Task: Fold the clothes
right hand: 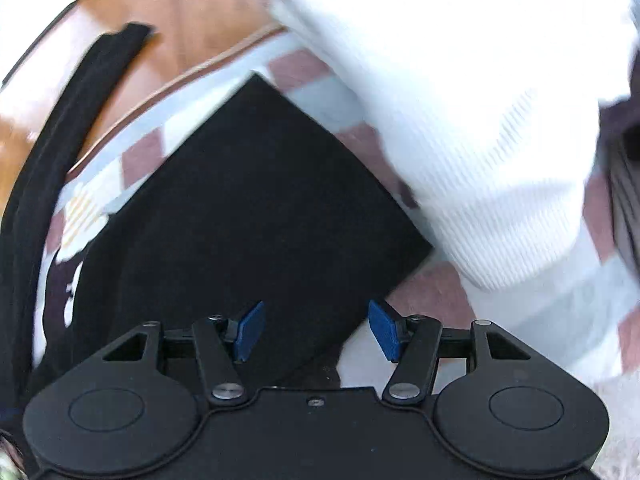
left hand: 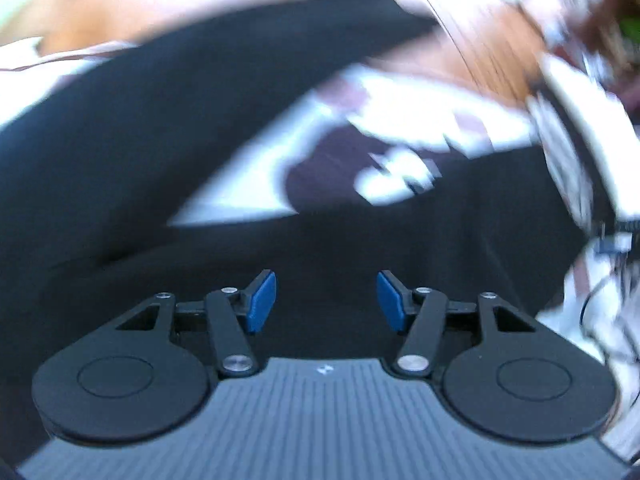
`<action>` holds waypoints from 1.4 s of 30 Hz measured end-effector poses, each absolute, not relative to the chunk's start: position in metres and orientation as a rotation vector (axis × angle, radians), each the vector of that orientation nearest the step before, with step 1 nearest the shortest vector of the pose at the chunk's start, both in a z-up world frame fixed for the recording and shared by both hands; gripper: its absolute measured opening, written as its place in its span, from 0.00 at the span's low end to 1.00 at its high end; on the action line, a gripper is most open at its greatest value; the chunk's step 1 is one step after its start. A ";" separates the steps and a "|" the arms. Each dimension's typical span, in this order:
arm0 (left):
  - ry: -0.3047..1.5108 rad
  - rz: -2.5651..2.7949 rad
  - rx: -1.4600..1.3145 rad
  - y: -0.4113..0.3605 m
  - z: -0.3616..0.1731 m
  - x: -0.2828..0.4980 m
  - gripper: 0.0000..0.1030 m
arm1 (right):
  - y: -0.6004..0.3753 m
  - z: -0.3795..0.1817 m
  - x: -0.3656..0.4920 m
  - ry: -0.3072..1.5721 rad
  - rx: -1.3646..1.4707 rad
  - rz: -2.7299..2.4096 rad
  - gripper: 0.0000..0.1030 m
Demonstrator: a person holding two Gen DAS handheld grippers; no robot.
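A black garment (left hand: 120, 160) with a white print (left hand: 400, 180) fills most of the blurred left wrist view. My left gripper (left hand: 325, 286) hovers over it, open, with only black cloth showing between the blue pads (left hand: 262, 300). In the right wrist view the black garment (right hand: 260, 200) lies flat with a squared corner pointing away. My right gripper (right hand: 317, 312) stands open above its near edge, nothing pinched between its pads (right hand: 384, 330). A long black strip of the garment (right hand: 60, 140) runs along the left side.
A checked white and reddish-brown cloth (right hand: 144, 156) lies under the black garment. A white ribbed garment (right hand: 480, 120) lies bunched at the upper right, beside the black one. Wooden surface (right hand: 192, 20) shows beyond the cloth. Blurred white items with cables (left hand: 592, 280) sit at the right edge.
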State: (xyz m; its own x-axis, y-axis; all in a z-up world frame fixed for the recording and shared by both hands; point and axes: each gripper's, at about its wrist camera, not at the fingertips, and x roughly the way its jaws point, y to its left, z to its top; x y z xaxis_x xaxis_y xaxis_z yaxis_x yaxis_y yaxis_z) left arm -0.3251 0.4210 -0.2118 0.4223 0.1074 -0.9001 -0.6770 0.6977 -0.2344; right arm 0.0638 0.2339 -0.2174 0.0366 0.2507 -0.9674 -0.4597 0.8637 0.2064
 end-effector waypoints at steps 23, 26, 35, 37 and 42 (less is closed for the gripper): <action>1.077 0.564 -0.698 0.417 -0.255 -0.333 0.53 | 0.271 -0.209 -0.005 0.851 -0.373 0.650 0.06; 1.097 0.516 -0.683 0.412 -0.257 -0.328 0.54 | 0.263 -0.144 -0.043 0.428 -0.482 0.729 0.05; 1.209 0.462 -0.811 0.406 -0.272 -0.326 0.63 | 0.241 -0.157 -0.019 0.398 -0.704 0.740 0.04; 1.224 0.458 -0.799 0.402 -0.272 -0.325 0.66 | 0.242 -0.169 -0.016 0.430 -0.763 0.718 0.04; 1.247 0.441 -0.798 0.398 -0.270 -0.325 0.73 | 0.255 -0.172 -0.003 0.486 -0.780 0.575 0.43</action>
